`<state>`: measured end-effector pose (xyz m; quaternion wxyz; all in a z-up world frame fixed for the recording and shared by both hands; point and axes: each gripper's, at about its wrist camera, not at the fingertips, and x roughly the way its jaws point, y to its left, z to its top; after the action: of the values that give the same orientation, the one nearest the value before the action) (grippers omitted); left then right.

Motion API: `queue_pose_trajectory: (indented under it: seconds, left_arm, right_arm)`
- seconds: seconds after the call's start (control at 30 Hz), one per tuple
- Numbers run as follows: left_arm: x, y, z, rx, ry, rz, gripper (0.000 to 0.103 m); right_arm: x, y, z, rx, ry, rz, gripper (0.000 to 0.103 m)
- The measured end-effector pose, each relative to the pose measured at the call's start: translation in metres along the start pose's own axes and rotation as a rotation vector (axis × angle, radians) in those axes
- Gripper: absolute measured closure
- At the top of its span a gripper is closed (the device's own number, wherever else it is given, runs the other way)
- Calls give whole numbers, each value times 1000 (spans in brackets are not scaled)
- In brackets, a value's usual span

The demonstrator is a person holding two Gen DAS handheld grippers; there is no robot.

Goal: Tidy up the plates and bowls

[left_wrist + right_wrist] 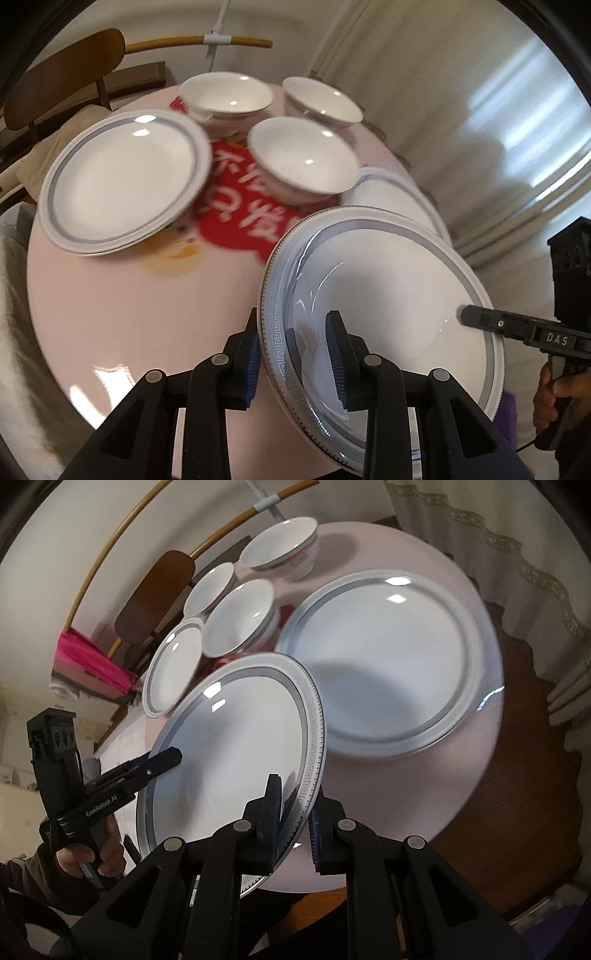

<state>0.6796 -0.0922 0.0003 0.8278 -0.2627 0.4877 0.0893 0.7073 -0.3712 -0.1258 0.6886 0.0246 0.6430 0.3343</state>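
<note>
Above the near edge of the round pink table (pixel 110 314), a large plate with a grey key-pattern rim (pixel 388 295) hangs tilted, pinched from both sides. The left gripper (pixel 295 354) is clamped on the rim, one blue-padded finger under the plate's outer edge and the other pressed inside the well. Across the plate, in the right wrist view, the right gripper (pixel 295 819) is closed on the same plate (pixel 236 753) in the same way, one finger on the white face and one behind the patterned rim. Each gripper also appears in the other's view, reaching onto the plate from its far side: the right one (pixel 476 315) and the left one (pixel 166 758). Four plates can be counted: the held one, a large plate lying flat on the table (pixel 384 664), which is partly hidden behind the held plate in the left wrist view, a grey-banded plate (pixel 125 177) at the far left, and another plate just visible beneath that one. Three white bowls (pixel 303 158) stand upright, clustered at the far side of the table, near each other. A brown chair (pixel 62 74) stands beyond the table.
</note>
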Motion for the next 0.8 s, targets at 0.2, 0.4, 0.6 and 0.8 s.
queue_pose_trajectory:
  seconds: [0.2,0.4,0.6,0.8]
  left_arm:
    - [38,-52,3,-68,-23,38,76]
    - [77,-84,9,-102,-18,82,76]
    - [97,-97,20,-122,-15,121,75]
    - [109,-105,24,-117,-7,146,75]
  right_arm:
    - [-11,-51,32,-60,34,-5,89]
    - [-6,-90,64,-101,62,-15,88]
    - [0,-107,82,-122,81,-16,87]
    - [5,-113,90,-128,91,-37,87]
